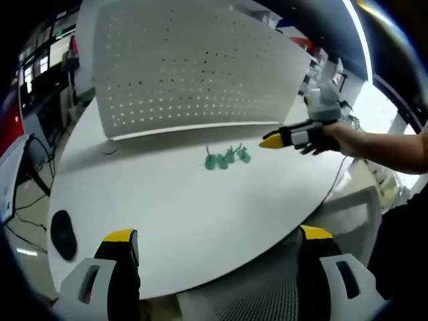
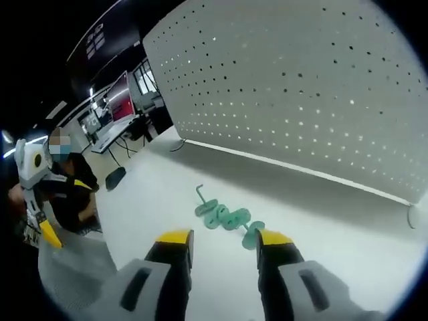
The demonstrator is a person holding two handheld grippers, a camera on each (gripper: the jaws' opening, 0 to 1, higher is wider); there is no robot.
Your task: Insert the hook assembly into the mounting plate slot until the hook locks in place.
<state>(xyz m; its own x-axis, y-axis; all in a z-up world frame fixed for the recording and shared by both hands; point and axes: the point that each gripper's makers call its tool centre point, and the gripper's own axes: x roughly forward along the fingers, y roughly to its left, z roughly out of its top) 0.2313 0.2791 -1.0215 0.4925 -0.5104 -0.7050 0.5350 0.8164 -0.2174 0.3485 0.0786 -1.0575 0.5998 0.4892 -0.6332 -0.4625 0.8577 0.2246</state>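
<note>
White tabletop (image 1: 167,214) stretches ahead of me, backed by a tall white perforated pegboard panel (image 1: 194,67) standing upright along its far side. Four small green plastic hook assemblies (image 1: 226,158) lie in a loose row on the tabletop in front of the pegboard panel, apart from it. My left gripper (image 1: 217,247) hangs at the tabletop's near edge, jaws spread wide with nothing between them. My right gripper (image 2: 217,244) hovers just short of the hook assemblies (image 2: 224,215), jaws released, gripping nothing. A black oval object (image 1: 62,234) rests on the tabletop, well away from the pegboard panel.

Green hooks (image 1: 226,158) too small for detail.
</note>
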